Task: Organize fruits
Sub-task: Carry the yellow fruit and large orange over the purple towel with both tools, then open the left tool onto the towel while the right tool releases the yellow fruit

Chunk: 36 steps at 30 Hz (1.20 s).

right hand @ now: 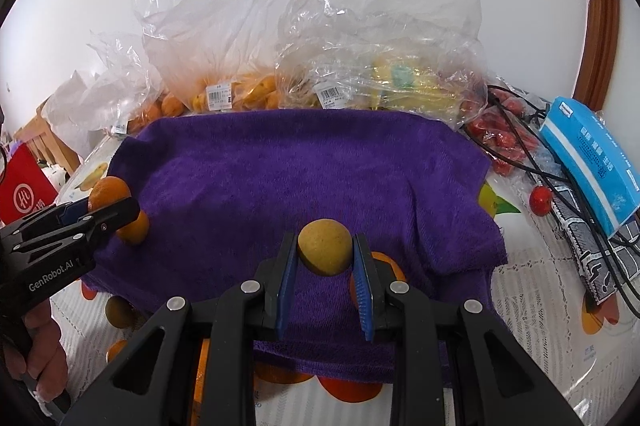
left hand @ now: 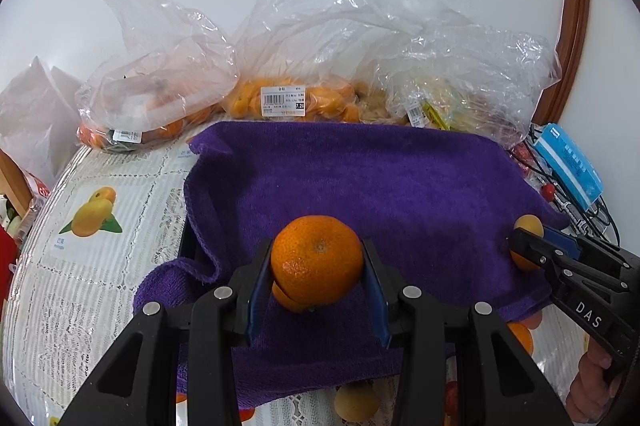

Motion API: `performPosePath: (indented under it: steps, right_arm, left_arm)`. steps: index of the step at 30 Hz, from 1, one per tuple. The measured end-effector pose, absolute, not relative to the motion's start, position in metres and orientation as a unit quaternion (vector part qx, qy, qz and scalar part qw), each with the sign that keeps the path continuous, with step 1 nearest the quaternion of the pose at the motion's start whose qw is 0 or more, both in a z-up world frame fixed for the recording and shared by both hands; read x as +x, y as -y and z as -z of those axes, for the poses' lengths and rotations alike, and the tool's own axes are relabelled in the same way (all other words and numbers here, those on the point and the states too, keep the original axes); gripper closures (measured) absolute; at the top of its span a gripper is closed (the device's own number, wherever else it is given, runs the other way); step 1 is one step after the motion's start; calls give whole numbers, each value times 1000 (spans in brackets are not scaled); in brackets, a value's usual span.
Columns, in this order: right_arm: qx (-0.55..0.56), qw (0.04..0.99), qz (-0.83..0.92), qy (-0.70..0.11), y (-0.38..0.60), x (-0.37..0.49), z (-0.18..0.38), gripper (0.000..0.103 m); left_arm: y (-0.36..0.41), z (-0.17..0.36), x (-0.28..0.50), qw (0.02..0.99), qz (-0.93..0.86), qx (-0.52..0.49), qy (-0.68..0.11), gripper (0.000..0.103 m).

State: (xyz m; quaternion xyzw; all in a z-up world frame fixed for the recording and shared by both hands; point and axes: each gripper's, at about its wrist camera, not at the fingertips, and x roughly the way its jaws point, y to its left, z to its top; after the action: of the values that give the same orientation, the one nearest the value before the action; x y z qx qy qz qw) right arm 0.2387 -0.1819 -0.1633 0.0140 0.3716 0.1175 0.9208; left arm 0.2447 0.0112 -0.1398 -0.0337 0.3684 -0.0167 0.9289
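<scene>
L gripper [left hand: 318, 266] clamps round orange mandarin [left hand: 317, 260]; R gripper [right hand: 325, 253] pinches small tan-yellow round fruit [right hand: 325, 246], both held just above purple terry towel [left hand: 400, 181]. Behind: clear plastic fruit bags [left hand: 304, 37] w/ price labels.

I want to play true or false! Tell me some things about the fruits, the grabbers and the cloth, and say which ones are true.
1. The left gripper holds an orange mandarin. True.
2. The right gripper is empty. False: it is shut on a small yellow-brown fruit.
3. The towel under the grippers is green. False: it is purple.
4. Clear plastic bags of fruit sit behind the towel. True.
5. The blue box lies on the towel. False: it lies beside the towel, toward the right of the right wrist view, over some cables.
</scene>
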Motion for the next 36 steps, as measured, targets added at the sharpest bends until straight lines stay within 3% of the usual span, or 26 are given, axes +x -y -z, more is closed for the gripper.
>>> performPosePath:
  steps: [25, 36]
  right_arm:
    - [5, 919, -114, -377, 181, 240, 166, 75]
    - [6, 922, -111, -372, 183, 239, 165, 70]
  left_arm:
    - [-9, 139, 244, 928, 27, -32, -371, 63]
    - [-8, 138, 241, 930, 34, -33, -365, 61]
